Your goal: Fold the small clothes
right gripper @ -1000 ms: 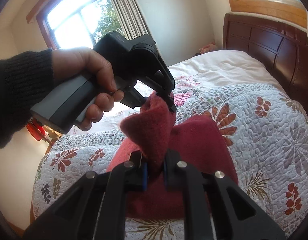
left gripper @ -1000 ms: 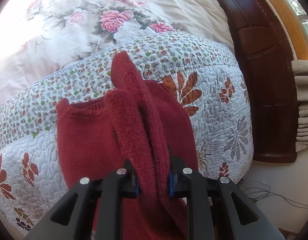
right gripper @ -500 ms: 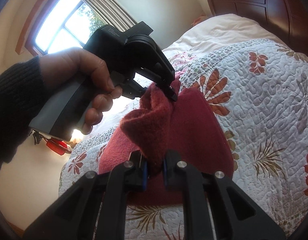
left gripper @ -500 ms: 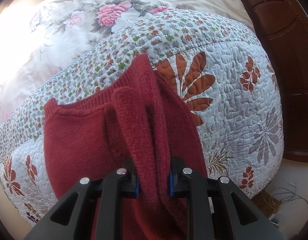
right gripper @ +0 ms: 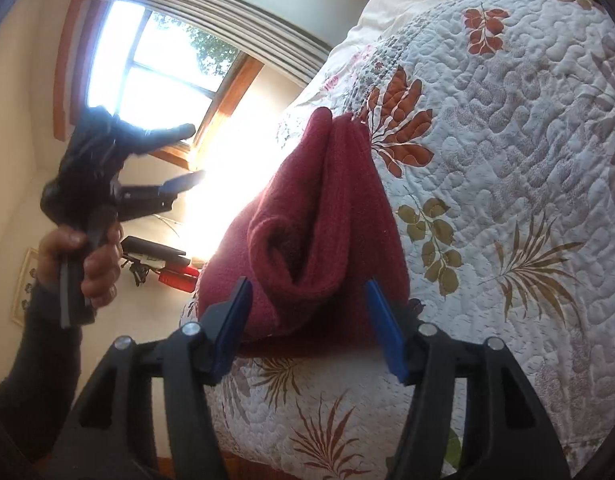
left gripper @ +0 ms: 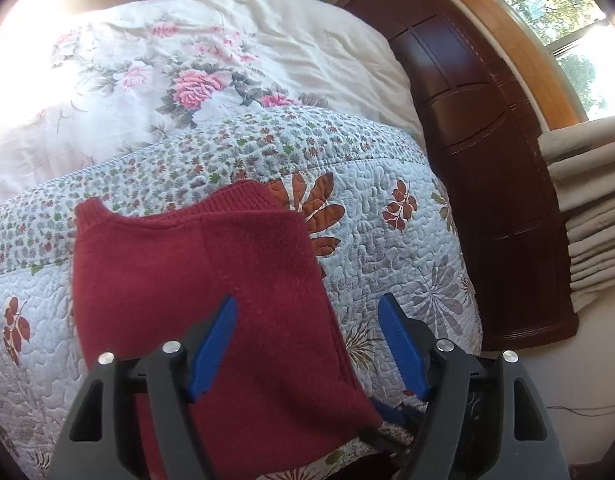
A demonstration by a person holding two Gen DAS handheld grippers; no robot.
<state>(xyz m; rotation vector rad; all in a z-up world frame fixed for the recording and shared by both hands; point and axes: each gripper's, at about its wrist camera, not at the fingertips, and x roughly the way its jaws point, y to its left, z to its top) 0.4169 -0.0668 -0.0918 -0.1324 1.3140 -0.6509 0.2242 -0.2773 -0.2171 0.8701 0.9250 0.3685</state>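
A small dark red knitted sweater (left gripper: 195,280) lies folded on the quilted bedspread (left gripper: 387,240), ribbed hem toward the pillows. My left gripper (left gripper: 307,312) hangs open just above its near right part, blue pads apart and empty. In the right wrist view the sweater (right gripper: 331,216) bulges in a loose rolled fold. The right gripper (right gripper: 307,292) is open around the near end of that fold without pinching it. The left gripper (right gripper: 187,156) shows there too, held up in a hand (right gripper: 91,264) at the left, jaws apart.
A floral duvet (left gripper: 211,64) covers the far half of the bed. A dark wooden footboard (left gripper: 487,160) and stacked beige curtain folds (left gripper: 587,216) stand to the right. A window (right gripper: 155,60) and a red object (right gripper: 179,278) are at the left in the right wrist view.
Both grippers have let go of the sweater and opened. The raised fold has dropped flat onto the quilt. The left gripper has pulled up and away to the left.
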